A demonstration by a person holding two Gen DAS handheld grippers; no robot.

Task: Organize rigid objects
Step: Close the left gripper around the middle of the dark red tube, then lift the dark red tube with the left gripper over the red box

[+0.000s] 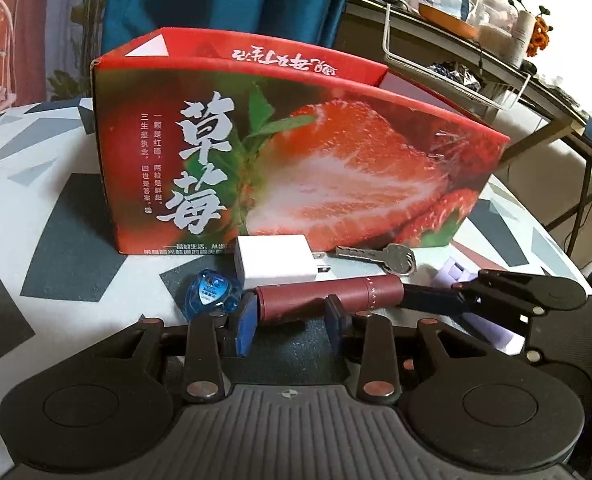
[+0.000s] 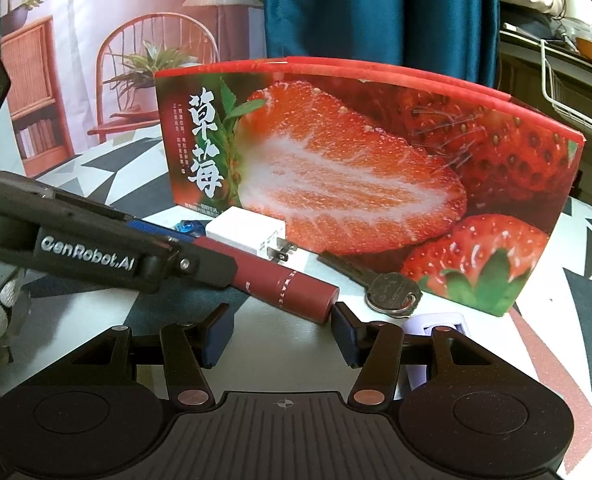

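Observation:
A maroon tube (image 1: 324,294) (image 2: 283,280) lies on the patterned tablecloth, crosswise in front of my left gripper (image 1: 289,320) (image 2: 187,248). Its blue pads (image 1: 243,328) stand apart, one by the tube's left end and one before its middle, with neither pressing on it. My right gripper (image 2: 279,332) is open and holds nothing. Its right pad (image 2: 344,332) sits just beside the tube's other end. Behind the tube are a white charger plug (image 1: 275,266) (image 2: 243,236), a key (image 1: 376,258) (image 2: 388,290) and a blue translucent tag (image 1: 211,294) (image 2: 187,227).
A tall red strawberry box (image 1: 296,152) (image 2: 376,184) with an open top stands just behind the small items. A lilac object (image 1: 452,270) (image 2: 436,326) lies under my right gripper. A white wire basket (image 1: 456,68) and a cluttered side table are at the far right.

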